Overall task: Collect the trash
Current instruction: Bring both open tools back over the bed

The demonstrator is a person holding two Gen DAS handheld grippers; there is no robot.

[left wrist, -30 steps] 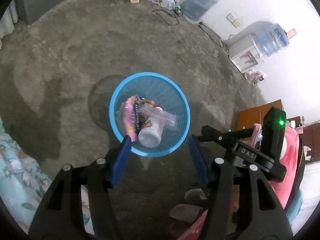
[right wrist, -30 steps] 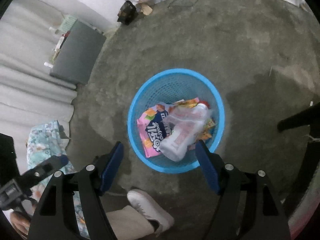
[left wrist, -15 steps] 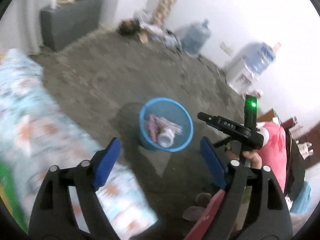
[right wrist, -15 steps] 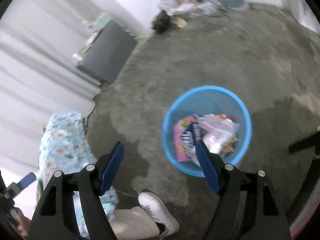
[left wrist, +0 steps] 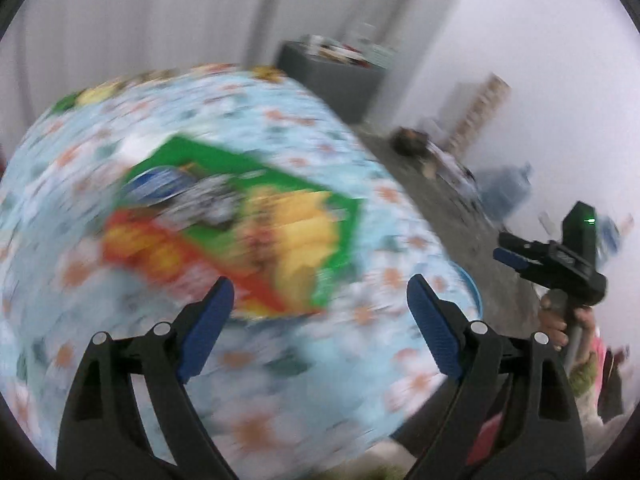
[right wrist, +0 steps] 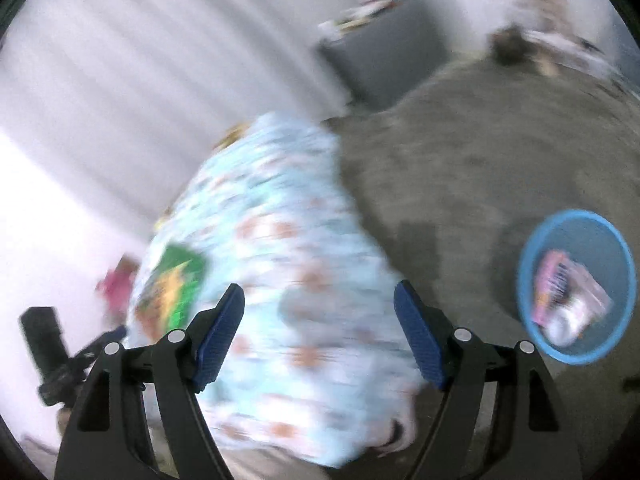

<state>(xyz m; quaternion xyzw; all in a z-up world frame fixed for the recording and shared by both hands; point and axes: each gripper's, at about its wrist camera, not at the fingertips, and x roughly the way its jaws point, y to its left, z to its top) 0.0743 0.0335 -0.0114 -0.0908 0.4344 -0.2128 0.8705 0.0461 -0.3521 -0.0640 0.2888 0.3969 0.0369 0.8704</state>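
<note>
Over bed (left wrist: 400, 216): left gripper (left wrist: 316, 320) fingers apart, empty, nearing snack bag (left wrist: 240, 236); next, straddle edge, pinch. Right gripper (right wrist: 320, 332) fingers apart, idle.

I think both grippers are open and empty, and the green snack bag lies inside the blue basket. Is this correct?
Not quite. The green snack bag is not in the blue basket; it lies on the floral cloth, as the left wrist view shows. The rest holds: the left gripper and the right gripper are both open and empty.
</note>
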